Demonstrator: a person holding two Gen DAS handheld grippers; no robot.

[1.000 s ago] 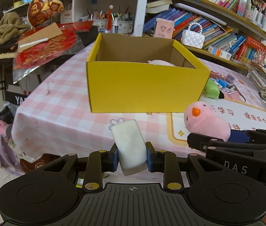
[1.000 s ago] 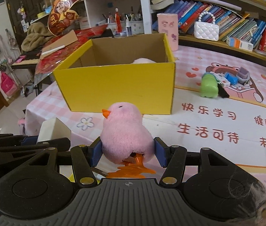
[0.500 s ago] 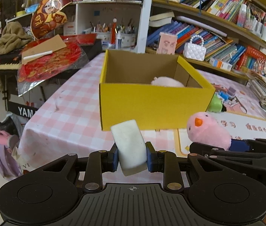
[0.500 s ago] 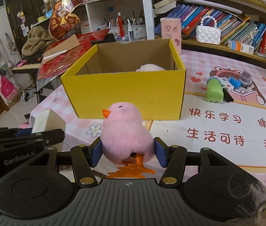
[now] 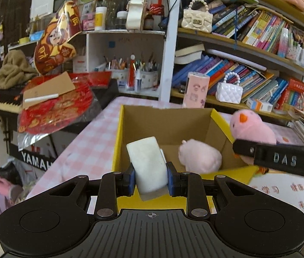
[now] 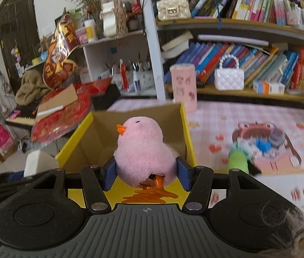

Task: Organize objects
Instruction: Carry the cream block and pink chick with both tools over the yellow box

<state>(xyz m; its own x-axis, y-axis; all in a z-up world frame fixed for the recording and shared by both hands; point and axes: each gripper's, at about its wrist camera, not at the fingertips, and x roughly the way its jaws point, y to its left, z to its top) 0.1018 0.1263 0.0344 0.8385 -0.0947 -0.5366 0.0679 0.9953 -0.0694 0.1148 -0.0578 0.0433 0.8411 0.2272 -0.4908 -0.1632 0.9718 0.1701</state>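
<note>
Between the left claw (image 5: pixel 151 177) pads sits the white block (image 5: pixel 148 163), clamped.

- Left tool (image 5: pixel 151 177): matte black, ribbed central plate with a small white crosshair mark, two round discs at the sides.
- Blue pads (image 5: pixel 131 177) line its black fingers; silver screws sit on the linkage arms.
- Right tool (image 6: pixel 146 173): the same black build, blue pads, silver screws.
- From the left wrist view, its finger bears raised letters "DAS".
</note>
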